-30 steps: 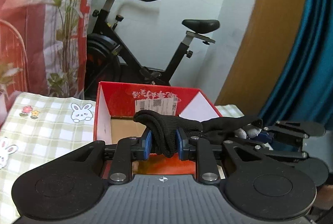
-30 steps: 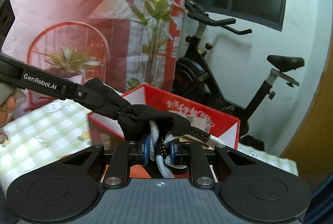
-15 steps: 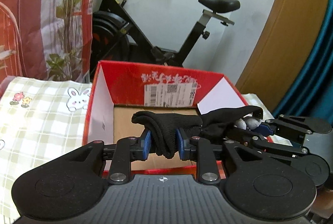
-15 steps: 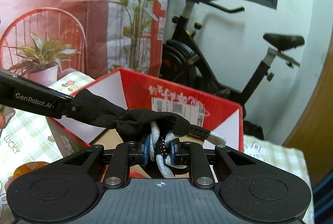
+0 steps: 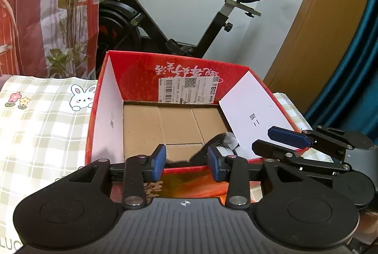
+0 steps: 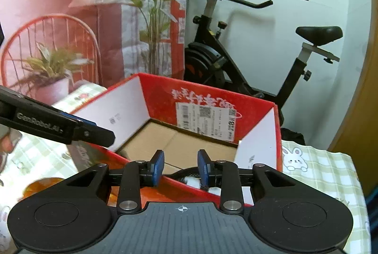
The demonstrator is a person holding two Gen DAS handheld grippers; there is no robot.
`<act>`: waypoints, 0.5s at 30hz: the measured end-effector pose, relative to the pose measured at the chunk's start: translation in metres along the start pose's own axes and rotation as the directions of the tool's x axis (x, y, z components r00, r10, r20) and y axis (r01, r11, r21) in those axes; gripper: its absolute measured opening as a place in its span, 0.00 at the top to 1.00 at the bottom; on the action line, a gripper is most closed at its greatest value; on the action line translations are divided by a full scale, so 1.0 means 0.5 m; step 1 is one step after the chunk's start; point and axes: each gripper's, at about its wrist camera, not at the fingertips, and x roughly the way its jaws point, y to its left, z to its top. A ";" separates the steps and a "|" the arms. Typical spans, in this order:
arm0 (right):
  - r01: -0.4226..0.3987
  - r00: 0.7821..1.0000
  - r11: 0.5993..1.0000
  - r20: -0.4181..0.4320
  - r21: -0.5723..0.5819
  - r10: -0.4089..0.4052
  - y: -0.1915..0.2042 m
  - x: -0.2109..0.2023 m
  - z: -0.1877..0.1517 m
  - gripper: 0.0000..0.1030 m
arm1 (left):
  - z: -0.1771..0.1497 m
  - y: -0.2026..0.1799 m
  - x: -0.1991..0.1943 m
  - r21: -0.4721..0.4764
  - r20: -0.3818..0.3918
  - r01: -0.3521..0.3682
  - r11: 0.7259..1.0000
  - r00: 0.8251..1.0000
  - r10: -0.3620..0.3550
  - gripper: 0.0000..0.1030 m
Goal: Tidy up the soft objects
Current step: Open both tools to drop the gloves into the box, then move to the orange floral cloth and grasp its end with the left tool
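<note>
Both sets of jaws are opening, with nothing between them. The glove, black with white, lies in the box, just beyond and below the left gripper and right under the right gripper. So this piece looks delivered. Whether more soft things wait on the tabletop I can't tell; the box bottom looks otherwise bare.

Checked cloth covers the table, bearing red box
</note>
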 end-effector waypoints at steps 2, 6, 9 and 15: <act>-0.010 1.000 1.000 0.019 0.010 0.010 0.009 -0.015 -0.003 0.71 | -0.004 -0.001 -0.009 0.005 0.007 -0.004 1.000 1.000 0.004 0.60; -0.033 0.999 0.999 0.043 0.020 0.032 0.031 -0.041 -0.016 0.71 | -0.017 0.003 -0.032 0.018 0.032 -0.018 1.000 0.999 0.017 0.55; -0.050 0.998 0.998 0.032 0.031 0.049 0.048 -0.049 -0.034 0.71 | -0.031 0.006 -0.042 0.018 0.032 -0.036 0.999 0.999 0.035 0.54; -0.083 0.996 0.994 -0.026 0.073 0.085 0.082 -0.055 -0.100 0.71 | -0.080 0.024 -0.061 -0.012 0.013 -0.061 0.998 0.998 0.062 0.54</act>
